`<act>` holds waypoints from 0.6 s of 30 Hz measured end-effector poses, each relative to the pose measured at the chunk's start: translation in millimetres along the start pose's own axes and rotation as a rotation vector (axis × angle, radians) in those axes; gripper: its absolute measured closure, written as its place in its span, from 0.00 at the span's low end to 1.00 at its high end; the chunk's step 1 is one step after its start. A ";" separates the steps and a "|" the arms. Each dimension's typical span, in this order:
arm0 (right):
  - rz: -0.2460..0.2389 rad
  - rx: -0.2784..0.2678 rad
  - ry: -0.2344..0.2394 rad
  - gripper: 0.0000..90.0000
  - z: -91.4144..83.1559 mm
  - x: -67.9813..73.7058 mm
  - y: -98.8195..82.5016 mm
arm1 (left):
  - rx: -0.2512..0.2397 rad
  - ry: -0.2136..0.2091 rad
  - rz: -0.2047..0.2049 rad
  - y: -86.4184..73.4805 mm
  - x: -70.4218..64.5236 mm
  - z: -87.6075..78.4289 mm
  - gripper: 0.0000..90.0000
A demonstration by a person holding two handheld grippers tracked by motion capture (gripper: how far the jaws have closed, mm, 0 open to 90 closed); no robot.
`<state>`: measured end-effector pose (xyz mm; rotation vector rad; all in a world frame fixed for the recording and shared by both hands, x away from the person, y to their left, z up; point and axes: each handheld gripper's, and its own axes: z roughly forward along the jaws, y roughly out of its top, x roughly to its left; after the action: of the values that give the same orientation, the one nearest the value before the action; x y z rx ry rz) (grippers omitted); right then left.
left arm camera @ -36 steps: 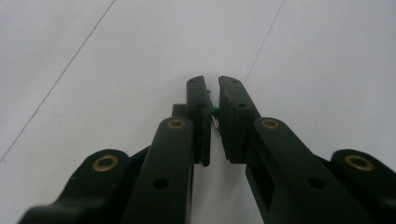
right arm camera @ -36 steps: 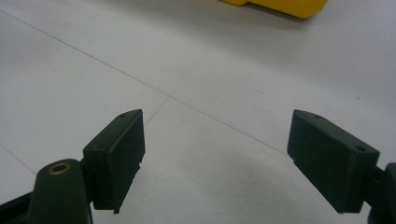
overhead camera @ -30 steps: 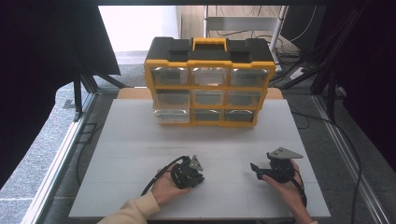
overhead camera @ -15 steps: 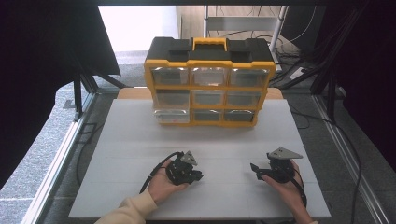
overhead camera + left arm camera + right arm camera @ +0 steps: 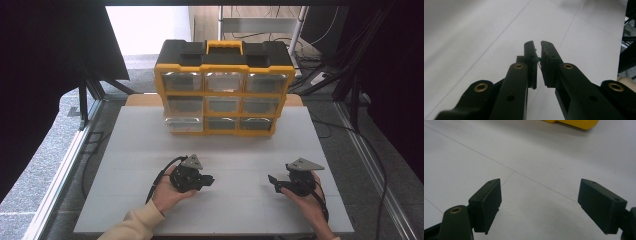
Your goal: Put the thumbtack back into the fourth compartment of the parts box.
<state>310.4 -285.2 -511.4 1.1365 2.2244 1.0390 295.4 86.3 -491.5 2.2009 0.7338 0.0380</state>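
Drawers in three rows are fronting the yellow-and-black organizer (image 5: 223, 85), standing at upper centre on the white table (image 5: 135, 150); no writing is legible. Left tool (image 5: 207, 181), lower centre, is showing closed, empty jaws. Right tool (image 5: 272, 180), lower right, is gaping open, empty.

Setting: lab or recording rig. Evidence: white tabletop (image 5: 150, 150) framed by black curtains (image 5: 50, 75) and metal struts (image 5: 85, 100); loose cables (image 5: 370, 150) on grey carpet; yellow-and-black small-parts drawer organiser (image 5: 223, 87) at the table's far edge.
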 end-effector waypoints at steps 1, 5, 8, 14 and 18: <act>0.001 -0.001 0.000 0.21 0.0 -0.1 0.0 | -0.008 0.002 -0.001 0.4 0.4 -1.5 0.92; 0.002 0.000 -0.001 0.21 0.2 -0.5 -0.1 | -0.032 -0.002 -0.005 3.3 1.6 -7.6 0.92; 0.000 0.000 -0.001 0.21 0.2 -0.2 0.0 | -0.043 -0.003 0.001 5.6 1.7 -12.4 0.92; 0.000 0.000 -0.001 0.21 0.2 -0.4 -0.3 | -0.071 -0.001 0.000 8.5 4.4 -22.4 0.92; 0.001 0.003 -0.002 0.21 0.5 -0.5 -0.5 | -0.096 -0.013 -0.006 14.0 3.8 -29.2 0.92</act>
<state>310.7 -285.6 -512.1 1.1395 2.2250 1.0350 298.0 101.1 -462.5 2.1058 0.7162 0.0544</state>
